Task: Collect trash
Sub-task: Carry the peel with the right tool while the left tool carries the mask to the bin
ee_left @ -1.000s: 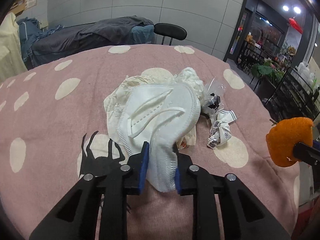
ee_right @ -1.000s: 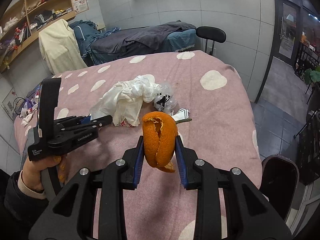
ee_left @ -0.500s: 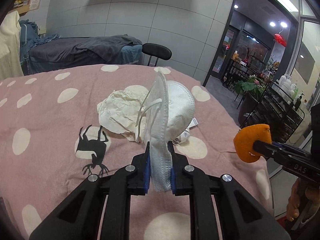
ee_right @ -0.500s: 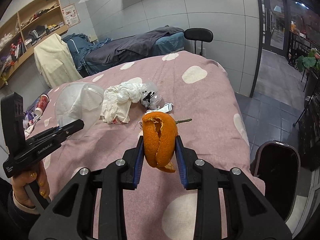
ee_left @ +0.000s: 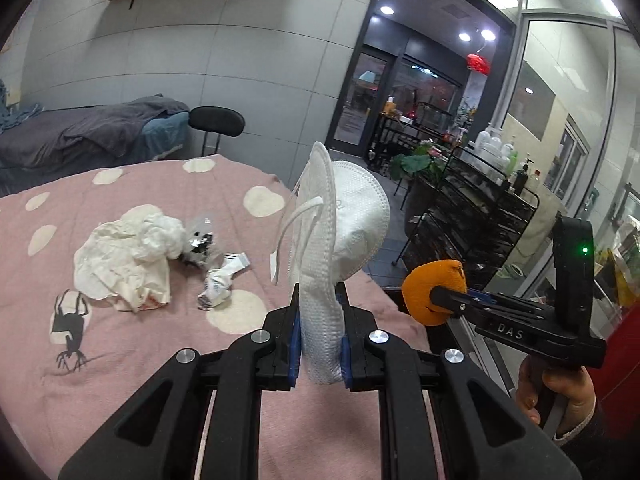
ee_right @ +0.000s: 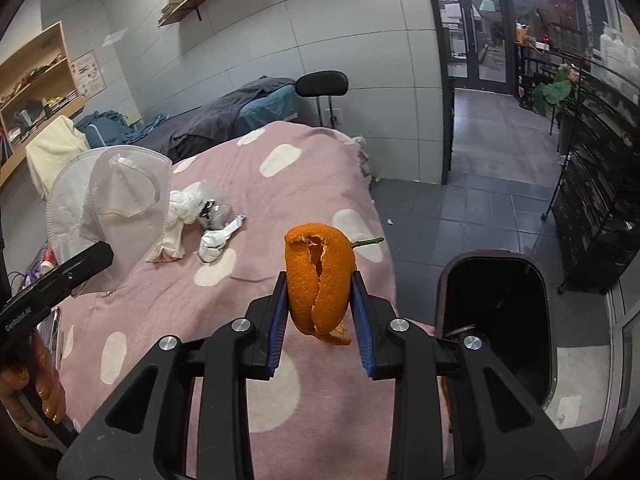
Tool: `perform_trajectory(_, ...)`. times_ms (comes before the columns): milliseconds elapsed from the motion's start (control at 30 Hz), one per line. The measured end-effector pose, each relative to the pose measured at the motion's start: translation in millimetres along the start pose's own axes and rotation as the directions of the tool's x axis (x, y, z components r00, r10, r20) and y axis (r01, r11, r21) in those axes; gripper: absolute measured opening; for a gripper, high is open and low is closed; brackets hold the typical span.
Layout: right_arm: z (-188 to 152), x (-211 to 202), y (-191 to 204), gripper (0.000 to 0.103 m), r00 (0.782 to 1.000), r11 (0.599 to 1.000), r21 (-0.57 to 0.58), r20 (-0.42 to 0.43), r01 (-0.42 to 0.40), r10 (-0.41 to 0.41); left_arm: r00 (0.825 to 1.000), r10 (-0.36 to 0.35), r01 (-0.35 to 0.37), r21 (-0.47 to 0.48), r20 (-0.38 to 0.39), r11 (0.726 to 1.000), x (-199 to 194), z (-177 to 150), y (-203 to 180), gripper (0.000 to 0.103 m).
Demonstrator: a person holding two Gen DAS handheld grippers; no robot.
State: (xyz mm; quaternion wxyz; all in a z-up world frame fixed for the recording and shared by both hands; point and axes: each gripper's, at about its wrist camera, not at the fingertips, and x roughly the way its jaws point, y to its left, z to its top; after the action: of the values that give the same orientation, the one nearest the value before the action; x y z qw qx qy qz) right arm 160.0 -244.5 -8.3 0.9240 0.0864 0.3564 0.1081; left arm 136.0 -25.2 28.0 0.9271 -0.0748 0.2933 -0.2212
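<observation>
My left gripper [ee_left: 319,332] is shut on a white face mask [ee_left: 340,232], held up edge-on above the pink spotted cloth [ee_left: 140,360]; the mask [ee_right: 108,204] also shows at the left of the right wrist view. My right gripper [ee_right: 320,312] is shut on an orange peel [ee_right: 319,276], which appears at the right in the left wrist view [ee_left: 430,290]. Left on the cloth are crumpled white paper [ee_left: 120,264], a clear plastic wrapper [ee_left: 200,240] and a small crumpled wrapper [ee_left: 218,284]. A dark open bin [ee_right: 496,320] stands on the floor by the table's right edge.
A green stem [ee_right: 366,242] lies on the cloth behind the peel. A black wire rack [ee_left: 472,220] with bottles and plants stands to the right. A black chair [ee_left: 216,122] and a covered bed [ee_left: 92,136] lie beyond the table. Grey tiled floor [ee_right: 480,200] runs to a glass door.
The left gripper closed on the mask, lifted it off the paper and carried it right. The right gripper swung right with the peel, and the bin came into fuller view.
</observation>
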Motion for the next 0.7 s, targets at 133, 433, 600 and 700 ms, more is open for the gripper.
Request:
perform_trajectory(133,-5,-4,-36,0.031,0.997,0.995,0.058,-0.006,0.077,-0.077,0.998,-0.062,0.063,0.021,-0.023,0.998,15,2,-18,0.015)
perform_trajectory(433,-32,17,-121,0.031,0.968,0.953,0.184,-0.110,0.241,-0.224,0.987,-0.146,0.152,0.092,-0.065,0.984,43,0,-59,0.015)
perform_trajectory(600,-55,45,-156,0.031,0.950,0.931,0.231,-0.197,0.283,-0.240,0.977,-0.190,0.200,0.103,-0.094,0.974,55,1,-79,0.015)
perform_trajectory(700,-68,68,-173,0.031,0.937,0.921,0.248,-0.254,0.301,-0.238,0.973,-0.205,0.218,0.121,-0.111,0.968,63,0,-93,0.015)
